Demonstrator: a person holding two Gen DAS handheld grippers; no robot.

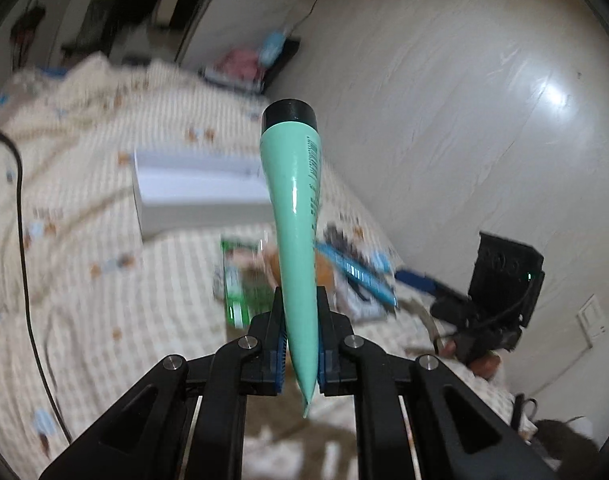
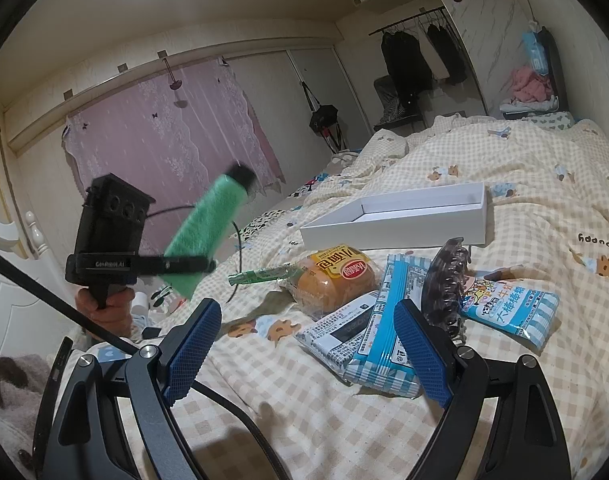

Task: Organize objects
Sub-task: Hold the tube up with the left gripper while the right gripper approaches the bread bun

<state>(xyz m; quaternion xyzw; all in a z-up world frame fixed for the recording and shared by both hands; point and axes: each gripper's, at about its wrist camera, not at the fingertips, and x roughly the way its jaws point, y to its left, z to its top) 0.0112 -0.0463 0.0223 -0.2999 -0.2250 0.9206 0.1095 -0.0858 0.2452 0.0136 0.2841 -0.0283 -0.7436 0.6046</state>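
Left gripper clamped on crimped end of green tube, cap up, above white box at frame center. Right gripper wide, empty, lower frame.

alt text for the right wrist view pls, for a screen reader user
The open right gripper hovers over a checked bedspread strewn with a wrapped bun, snack packets and a hair claw, with an open white box behind them. At left, the left gripper holds a green tube in the air.
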